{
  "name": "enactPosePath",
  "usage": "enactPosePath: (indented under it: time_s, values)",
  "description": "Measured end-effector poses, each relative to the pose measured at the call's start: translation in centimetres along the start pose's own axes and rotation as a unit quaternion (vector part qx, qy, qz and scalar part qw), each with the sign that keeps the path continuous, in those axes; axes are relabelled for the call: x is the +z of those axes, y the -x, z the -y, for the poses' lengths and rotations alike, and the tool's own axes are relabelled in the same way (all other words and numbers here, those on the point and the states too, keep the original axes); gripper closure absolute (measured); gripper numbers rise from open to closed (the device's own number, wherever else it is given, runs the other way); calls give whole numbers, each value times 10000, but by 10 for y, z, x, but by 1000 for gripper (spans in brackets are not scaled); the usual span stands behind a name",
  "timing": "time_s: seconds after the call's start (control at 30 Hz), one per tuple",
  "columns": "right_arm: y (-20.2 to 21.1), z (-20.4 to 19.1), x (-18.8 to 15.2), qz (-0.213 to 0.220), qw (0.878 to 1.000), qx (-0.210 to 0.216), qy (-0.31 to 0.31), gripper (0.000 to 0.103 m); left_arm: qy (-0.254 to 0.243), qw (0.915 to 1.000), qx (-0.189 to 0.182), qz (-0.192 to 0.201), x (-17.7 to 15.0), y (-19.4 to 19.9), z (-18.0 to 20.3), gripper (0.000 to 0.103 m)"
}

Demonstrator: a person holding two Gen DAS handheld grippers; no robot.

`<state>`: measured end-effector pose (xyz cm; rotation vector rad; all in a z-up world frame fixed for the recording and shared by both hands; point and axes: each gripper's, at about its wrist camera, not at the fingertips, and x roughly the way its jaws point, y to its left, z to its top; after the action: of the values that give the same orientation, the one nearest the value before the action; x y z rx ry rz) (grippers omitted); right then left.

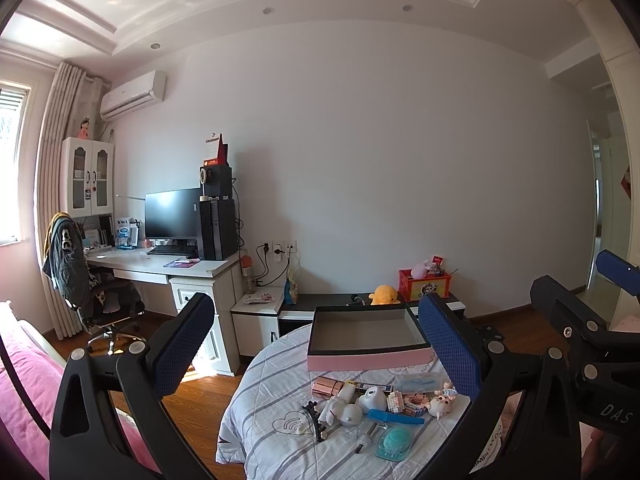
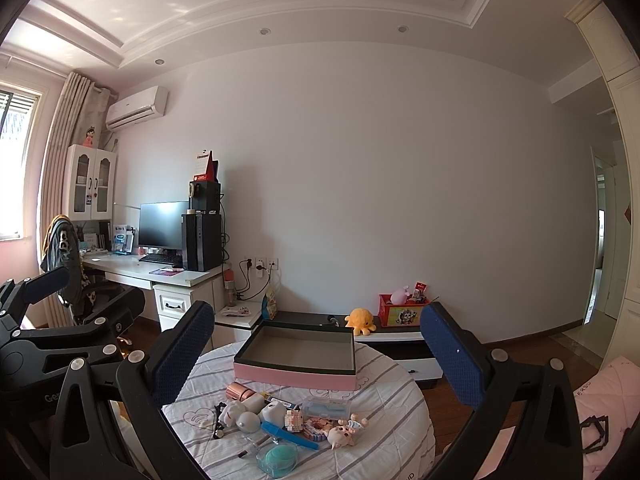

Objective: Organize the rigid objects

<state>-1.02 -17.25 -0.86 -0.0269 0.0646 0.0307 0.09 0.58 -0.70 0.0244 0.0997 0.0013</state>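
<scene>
Nothing sorted yet: the pink box (image 2: 295, 376) at the far edge of the round table (image 2: 384, 432) sits empty, and the small items (image 2: 280, 420) all lie clustered near the near edge. Left gripper (image 1: 316, 344) and right gripper (image 2: 316, 348) hover above, both spread wide, holding nothing

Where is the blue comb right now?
In both wrist views the blue comb lies near the front of the pile on the round table, just behind the teal round case, before the pink box.
</scene>
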Motion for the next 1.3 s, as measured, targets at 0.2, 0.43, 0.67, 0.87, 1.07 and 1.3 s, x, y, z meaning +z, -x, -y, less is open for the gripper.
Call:
enactPosePath:
  time_s: [0.2,0.43,0.67,0.87,1.07,1.3]
  values:
    - [0,0,0,-5,10000,-4,0,0,-4,10000,-2,-4,0,0,0,0]
    - [0,-1,0,0,10000,-1,1,0,-6,10000,3,-1,0,1,0,0]
    - [0,-1,0,5,10000,-1,7,0,-11,10000,0,5,1,2,-1,0]
    - [0,-1,-1,-8,10000,-9,14,0,-12,10000,-2,-5,0,1,-1,0]
    - [-20,5,-18,-294,9996,-27,-55,0,-10,9996,1,-278,-11,-16,-2,0]
    - [-66,18,-64,-837,9964,57,-109,0,-29,9966,-165,-809,-50,-66,0,0]
